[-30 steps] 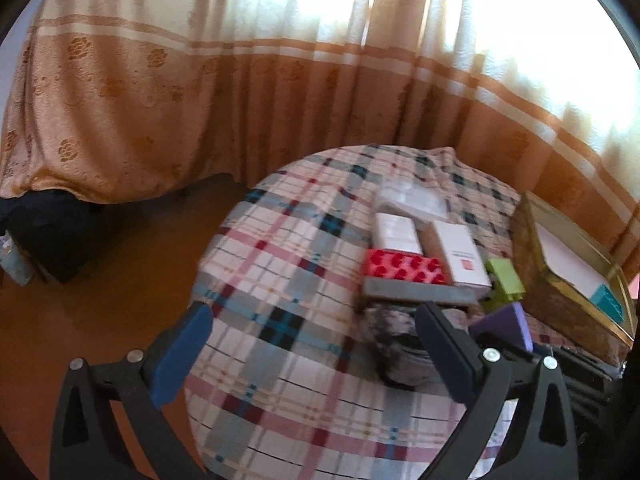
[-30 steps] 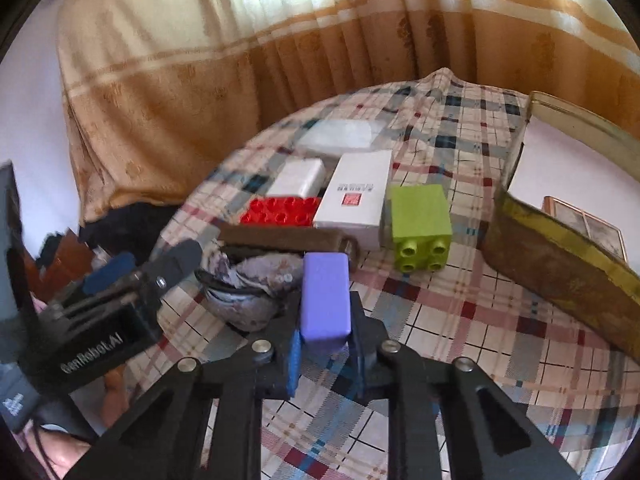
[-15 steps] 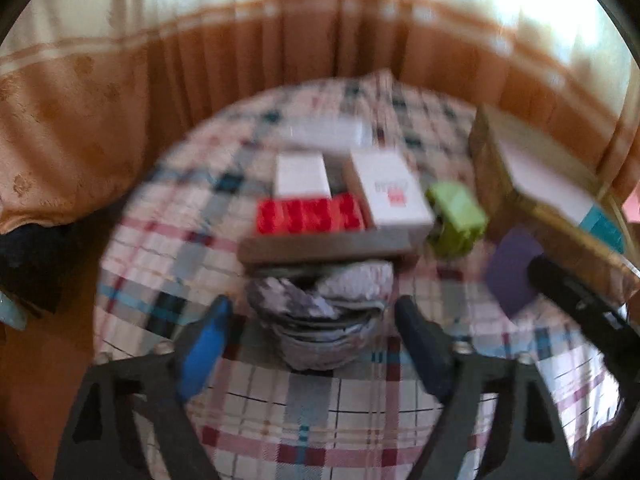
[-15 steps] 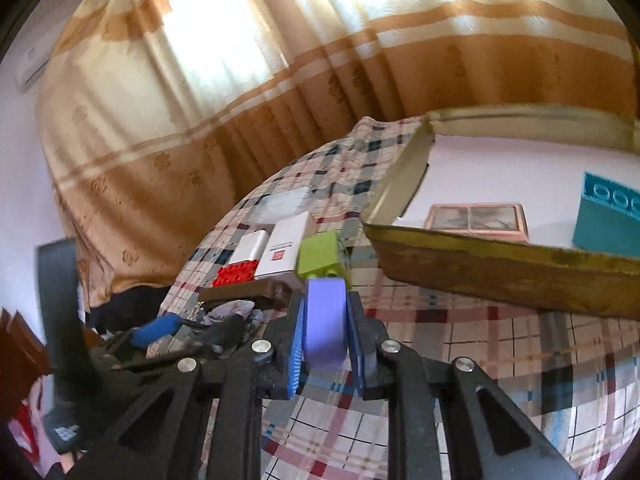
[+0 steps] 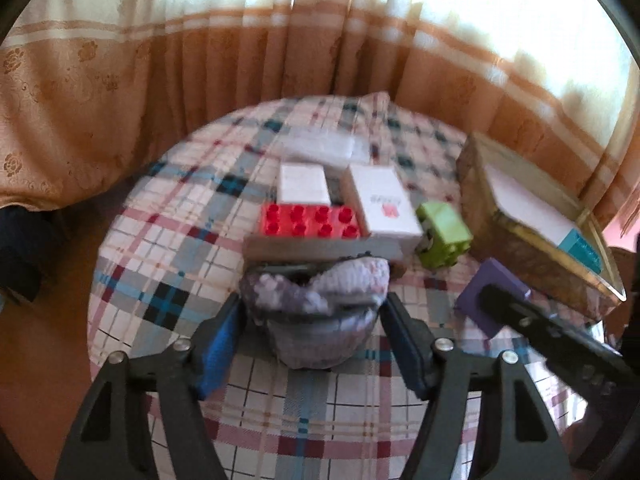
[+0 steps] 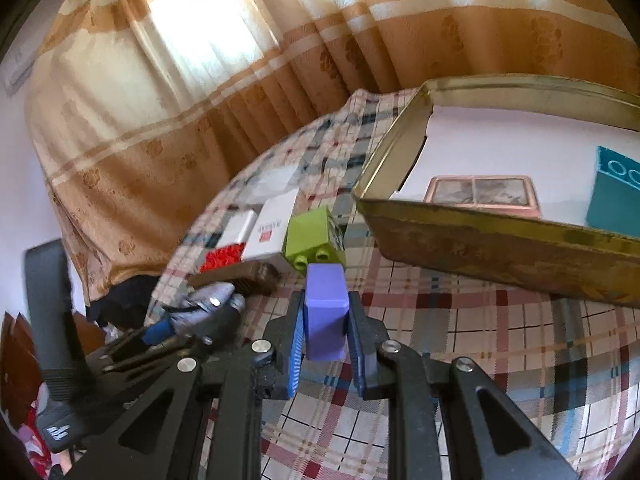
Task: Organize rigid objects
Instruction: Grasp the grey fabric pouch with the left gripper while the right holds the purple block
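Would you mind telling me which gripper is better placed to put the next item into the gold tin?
Right: the right gripper already clamps the purple block beside the gold tin; the left gripper is closing around the patterned pouch.

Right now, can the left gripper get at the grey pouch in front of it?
Probably yes. The grey pouch already sits between the closing jaws of the left gripper, nothing lies between them, and the brown box stands behind it.
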